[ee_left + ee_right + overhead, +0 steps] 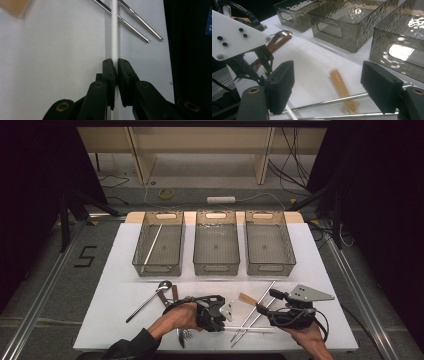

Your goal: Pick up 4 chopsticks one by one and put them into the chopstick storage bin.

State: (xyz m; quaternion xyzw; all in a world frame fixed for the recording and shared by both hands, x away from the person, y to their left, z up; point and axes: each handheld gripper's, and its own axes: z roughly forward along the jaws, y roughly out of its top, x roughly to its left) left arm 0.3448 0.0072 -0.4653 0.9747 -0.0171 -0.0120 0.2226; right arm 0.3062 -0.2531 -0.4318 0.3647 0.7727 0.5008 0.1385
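My left gripper (115, 63) has its jaws pinched tight on the white chopstick (114, 30), which lies flat on the white table (110, 290) near the front edge, running toward my right gripper (327, 82). That one's jaws stand wide apart, nothing between the pads, hovering over two metal chopsticks (332, 101) that lie crossed by the white one. A translucent orange handle (339, 83) lies just beyond them. Further left I see a metal spoon (150, 297) and brown sticks (174, 293) beside it. Three smoky plastic bins (216, 268) sit in a row at the back; the left bin (142, 265) holds another white chopstick (152, 245).
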